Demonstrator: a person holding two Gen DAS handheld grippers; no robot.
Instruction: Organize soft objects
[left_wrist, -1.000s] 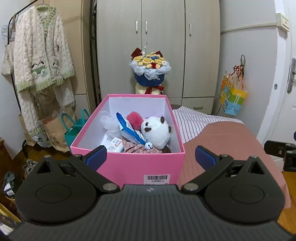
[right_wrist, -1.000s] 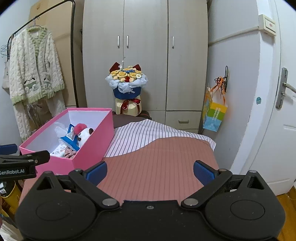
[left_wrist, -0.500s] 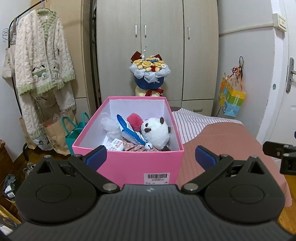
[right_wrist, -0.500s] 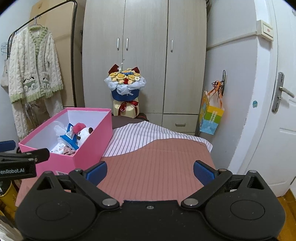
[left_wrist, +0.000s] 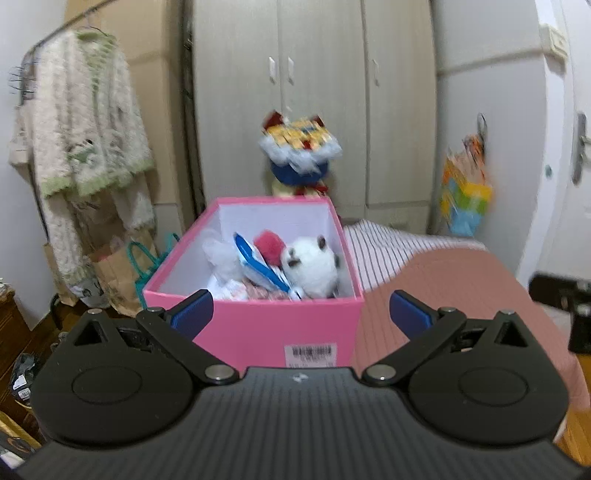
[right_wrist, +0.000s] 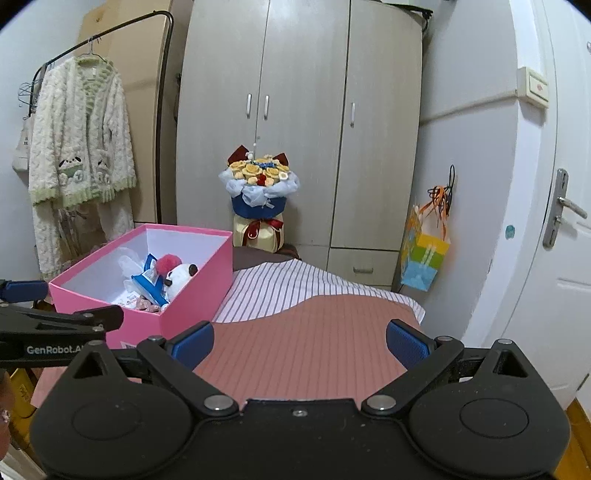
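A pink box (left_wrist: 255, 325) stands on the bed's left side, also in the right wrist view (right_wrist: 192, 291). Inside lie a white panda plush (left_wrist: 312, 264), a red pompom (left_wrist: 269, 242), a blue packet (left_wrist: 258, 264) and white soft items (left_wrist: 221, 254). The panda also shows in the right wrist view (right_wrist: 181, 277). My left gripper (left_wrist: 302, 314) is open and empty, just before the box's near wall. It shows at the left edge of the right wrist view (right_wrist: 55, 321). My right gripper (right_wrist: 300, 341) is open and empty over the pink bedspread (right_wrist: 314, 343).
A flower bouquet (right_wrist: 258, 192) stands behind the box before a wardrobe (right_wrist: 299, 122). A fluffy cardigan (right_wrist: 79, 147) hangs on a rack at left. Paper bags (left_wrist: 118, 273) sit on the floor by the box. A colourful gift bag (right_wrist: 424, 254) hangs by the door (right_wrist: 561, 240).
Both grippers have drawn back and risen slightly, so the views tilt up. The left wrist view is now motion-blurred. Both stay open and empty.
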